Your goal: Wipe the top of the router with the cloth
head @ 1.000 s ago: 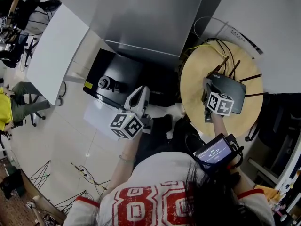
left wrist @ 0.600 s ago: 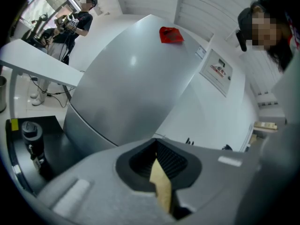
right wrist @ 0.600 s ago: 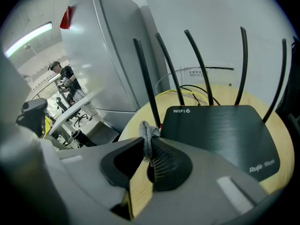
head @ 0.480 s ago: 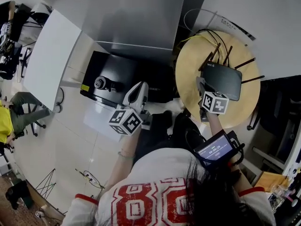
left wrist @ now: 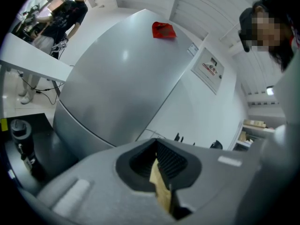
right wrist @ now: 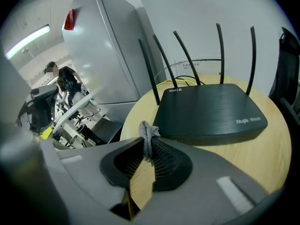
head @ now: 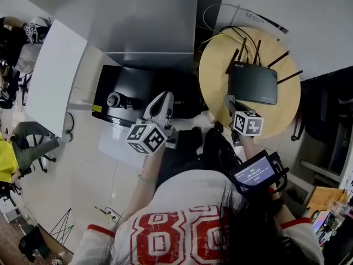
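Note:
A black router (head: pixel 252 84) with several antennas lies on the round wooden table (head: pixel 215 76). The right gripper view shows the router (right wrist: pixel 211 111) just ahead. My right gripper (head: pixel 229 102) hovers over the table's near edge, just short of the router's front left corner. It is shut on a small grey cloth (right wrist: pixel 147 136), which bunches up above the right gripper (right wrist: pixel 147 146) jaws. My left gripper (head: pixel 160 108) is held off the table to the left, over the floor. The left gripper (left wrist: pixel 157 154) has its jaws together with nothing in them.
A tall grey cabinet (head: pixel 154 21) stands left of the table, with a black box (head: pixel 127 95) on the floor before it. Cables (head: pixel 231 32) trail behind the router. A white desk (head: pixel 52 76) is far left; dark chairs (head: pixel 325 109) sit at right. A person (left wrist: pixel 63 20) stands beyond.
My right gripper with the cloth has drawn back off the router's near left part toward the table's near edge. The left gripper has hardly moved.

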The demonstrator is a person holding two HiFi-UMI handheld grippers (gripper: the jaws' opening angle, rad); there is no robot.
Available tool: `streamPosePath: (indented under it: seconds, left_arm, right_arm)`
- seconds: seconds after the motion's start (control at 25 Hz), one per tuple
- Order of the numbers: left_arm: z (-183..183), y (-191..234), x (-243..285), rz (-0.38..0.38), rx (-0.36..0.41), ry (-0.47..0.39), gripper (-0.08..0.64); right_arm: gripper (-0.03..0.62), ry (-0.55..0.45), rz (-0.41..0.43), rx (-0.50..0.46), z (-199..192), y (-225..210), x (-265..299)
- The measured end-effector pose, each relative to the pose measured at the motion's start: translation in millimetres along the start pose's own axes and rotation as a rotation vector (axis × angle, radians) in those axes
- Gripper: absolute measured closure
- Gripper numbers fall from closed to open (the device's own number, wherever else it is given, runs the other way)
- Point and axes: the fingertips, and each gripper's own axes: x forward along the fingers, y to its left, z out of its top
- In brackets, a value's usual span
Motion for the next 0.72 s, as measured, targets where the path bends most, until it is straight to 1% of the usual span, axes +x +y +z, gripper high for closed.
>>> streamPosePath:
  seconds: [0.12,0.24,0.4,0.56,0.64,0.72]
  left_arm:
    - [0,-5,6,-0.034,0.005,0.018,0.558]
    - [-5,-13,14,-0.085,0.008,0.046,0.558]
    - [-30,-34,24,-0.163,0.015,0.122,0.558]
    - [-54,-71,26,-0.263,0.035,0.192,0.558]
    - [-60,-89,28,-0.309,0.058,0.207,0.558]
    - [-64,-103,29,-0.333,0.072,0.213,0.558]
  right_arm:
    - [0.549,-0.032,-0.018,0.046,-2,-2,-12]
    - [0.549,-0.102,-0.04,0.105,4,-4,-30]
    - [0.549,-0.209,-0.067,0.183,9,-12,-63]
    - [0.549,-0.306,-0.112,0.242,-8,-28,-106]
    - [0.55,-0.354,-0.141,0.274,-17,-38,-123]
    - [0.549,-0.384,-0.158,0.305,-30,-46,-138]
